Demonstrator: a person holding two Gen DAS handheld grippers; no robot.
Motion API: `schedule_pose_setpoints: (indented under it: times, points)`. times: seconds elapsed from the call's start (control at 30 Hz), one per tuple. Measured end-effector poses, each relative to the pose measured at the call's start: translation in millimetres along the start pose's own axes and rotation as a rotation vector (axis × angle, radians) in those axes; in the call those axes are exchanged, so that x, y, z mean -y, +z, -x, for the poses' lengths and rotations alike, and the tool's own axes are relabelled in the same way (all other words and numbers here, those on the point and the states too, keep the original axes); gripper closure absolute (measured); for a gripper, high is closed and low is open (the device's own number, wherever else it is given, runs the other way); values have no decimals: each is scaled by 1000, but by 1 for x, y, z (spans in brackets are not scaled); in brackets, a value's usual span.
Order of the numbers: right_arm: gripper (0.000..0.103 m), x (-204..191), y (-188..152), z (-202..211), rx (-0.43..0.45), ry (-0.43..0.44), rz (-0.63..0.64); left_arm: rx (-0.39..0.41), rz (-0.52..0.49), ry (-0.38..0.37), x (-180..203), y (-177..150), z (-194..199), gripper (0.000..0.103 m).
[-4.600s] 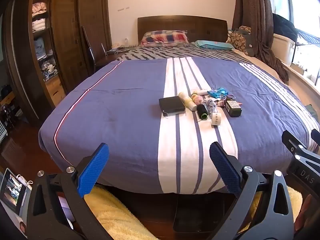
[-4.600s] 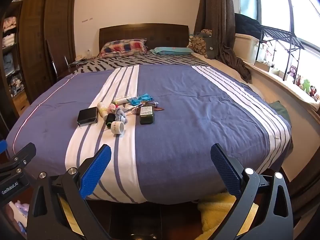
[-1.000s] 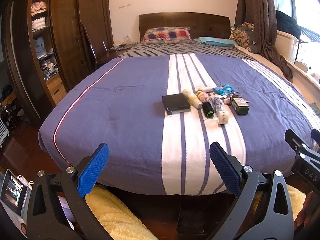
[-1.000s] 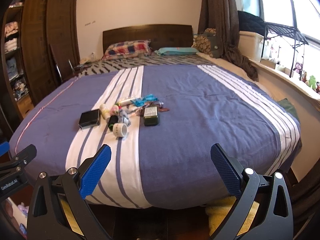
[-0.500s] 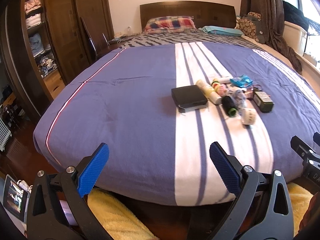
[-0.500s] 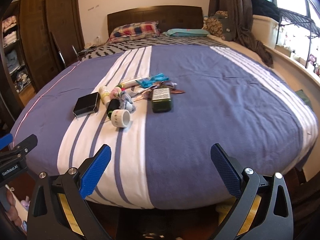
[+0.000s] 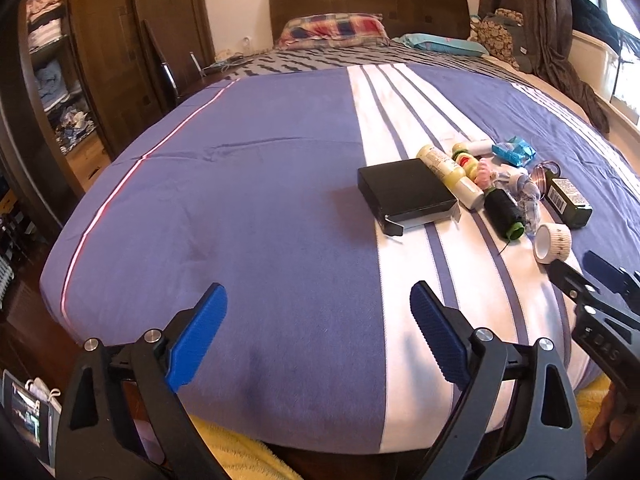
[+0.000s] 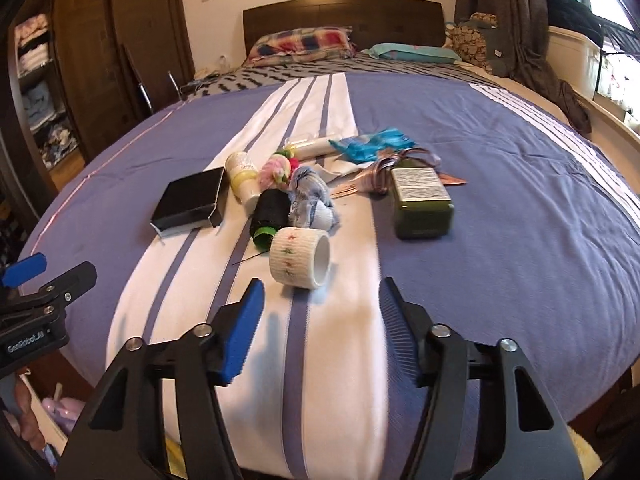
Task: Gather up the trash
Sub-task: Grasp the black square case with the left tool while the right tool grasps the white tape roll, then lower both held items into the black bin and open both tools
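Observation:
A pile of small items lies on the bed's white stripe. It holds a white tape roll (image 8: 300, 258), a black thread spool (image 8: 269, 216), a black box (image 8: 190, 202), a green bottle (image 8: 422, 204), a yellow-white bottle (image 8: 242, 178), blue crumpled cloth (image 8: 312, 200) and a blue wrapper (image 8: 372, 144). My right gripper (image 8: 320, 326) is open, just short of the tape roll. My left gripper (image 7: 318, 338) is open and empty over the blue cover, left of the pile; the black box (image 7: 406, 194) and tape roll (image 7: 554, 242) show there.
The bed (image 7: 240, 184) has a blue cover with white stripes, pillows (image 7: 332, 30) and a wooden headboard. A wardrobe (image 7: 100, 60) stands left. Curtains and a window ledge (image 8: 580, 60) are right. A yellow towel (image 7: 240, 456) lies below the bed edge.
Both grippers have moved forward and closer to the bed. The right one has narrowed its opening and now sits just before the tape roll.

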State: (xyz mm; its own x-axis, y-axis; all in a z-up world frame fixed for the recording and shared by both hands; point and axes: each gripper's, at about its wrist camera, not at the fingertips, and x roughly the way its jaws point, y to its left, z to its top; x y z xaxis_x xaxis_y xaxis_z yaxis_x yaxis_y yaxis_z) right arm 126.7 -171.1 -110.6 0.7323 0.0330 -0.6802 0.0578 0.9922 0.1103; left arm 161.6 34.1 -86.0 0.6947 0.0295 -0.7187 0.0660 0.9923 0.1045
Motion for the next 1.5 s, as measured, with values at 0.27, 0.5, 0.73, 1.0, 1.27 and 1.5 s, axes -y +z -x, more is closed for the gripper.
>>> schedule_pose_setpoints:
  times: [0.27,0.5,0.73,1.0,1.27,1.5]
  points:
    - [67,2,8,-14,15,32,-24,-23,-15,-64,16,11,-27,15]
    - [78,5,10,-9,35,60,-11,-29,3,-103,36,35,-55,16]
    - [78,14,11,-4,49,65,-16,-64,23,-135,60,51,-78,16]
    - [78,23,12,-5,57,63,-25,-102,56,-106,63,71,-112,25]
    - [78,24,9,2,61,59,-17,-84,53,-125,55,63,-96,27]
    - [78,23,6,44,122,50,-1,6,30,-153,52,39,-21,27]
